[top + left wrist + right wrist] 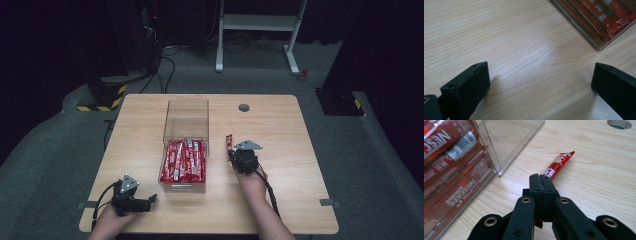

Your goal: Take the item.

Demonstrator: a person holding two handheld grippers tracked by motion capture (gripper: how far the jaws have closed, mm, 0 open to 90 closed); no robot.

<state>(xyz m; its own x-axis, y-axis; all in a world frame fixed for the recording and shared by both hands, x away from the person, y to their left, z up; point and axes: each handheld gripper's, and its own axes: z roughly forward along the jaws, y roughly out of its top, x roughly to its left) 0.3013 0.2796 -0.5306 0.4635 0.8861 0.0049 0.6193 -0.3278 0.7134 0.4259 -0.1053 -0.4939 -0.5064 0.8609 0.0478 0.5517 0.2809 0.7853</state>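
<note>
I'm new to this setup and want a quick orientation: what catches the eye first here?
The clear box at the table's middle, its near half packed with red sachets. Just right of it, the right tongs are shut on a single red sachet that juts forward. The left tongs stand open over bare wood at the near left corner.

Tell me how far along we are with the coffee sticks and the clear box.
Done: many red sticks already lie packed in the near part of the clear box. In hand: the right gripper is shut on one red stick, beside the box over the table. Which way it is going I cannot tell. The left gripper is open with nothing between its jaws.
</note>
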